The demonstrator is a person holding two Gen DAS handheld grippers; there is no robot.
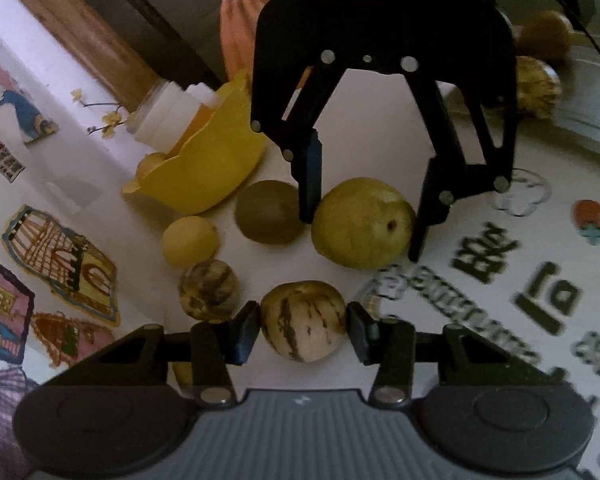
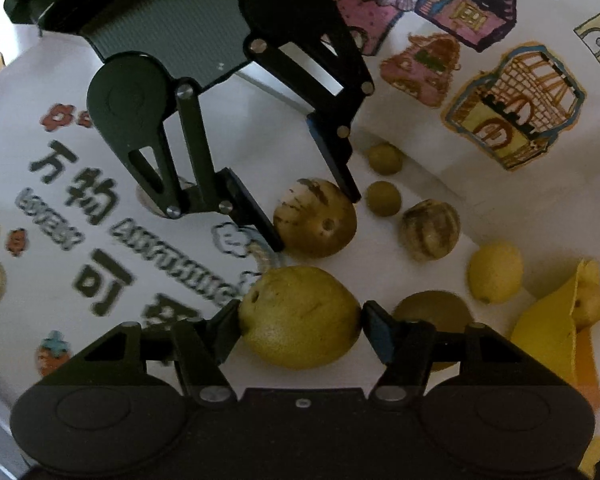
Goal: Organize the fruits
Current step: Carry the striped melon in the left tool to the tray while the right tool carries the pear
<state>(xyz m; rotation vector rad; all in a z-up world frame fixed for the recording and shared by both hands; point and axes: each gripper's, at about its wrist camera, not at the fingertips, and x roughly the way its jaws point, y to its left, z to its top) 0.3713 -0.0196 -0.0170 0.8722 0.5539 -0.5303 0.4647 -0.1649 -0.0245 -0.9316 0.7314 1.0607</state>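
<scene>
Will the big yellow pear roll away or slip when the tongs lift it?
The pear looks round and smooth, so it would probably roll if nudged. The right tongs pinch only its two sides, so it might twist or slip a little. It looks firm, so squashing seems unlikely.

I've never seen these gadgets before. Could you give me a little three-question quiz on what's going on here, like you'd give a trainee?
1. True or false: the left tongs grip the cream, brown-striped round fruit.
2. What do the right tongs hold? A) a red apple; B) the large yellow-green pear; C) a banana.
3. Fill in: the scalloped plastic bowl lying tipped behind the fruits is coloured ___.

Key: 1 true; 2 B; 3 yellow.
</scene>
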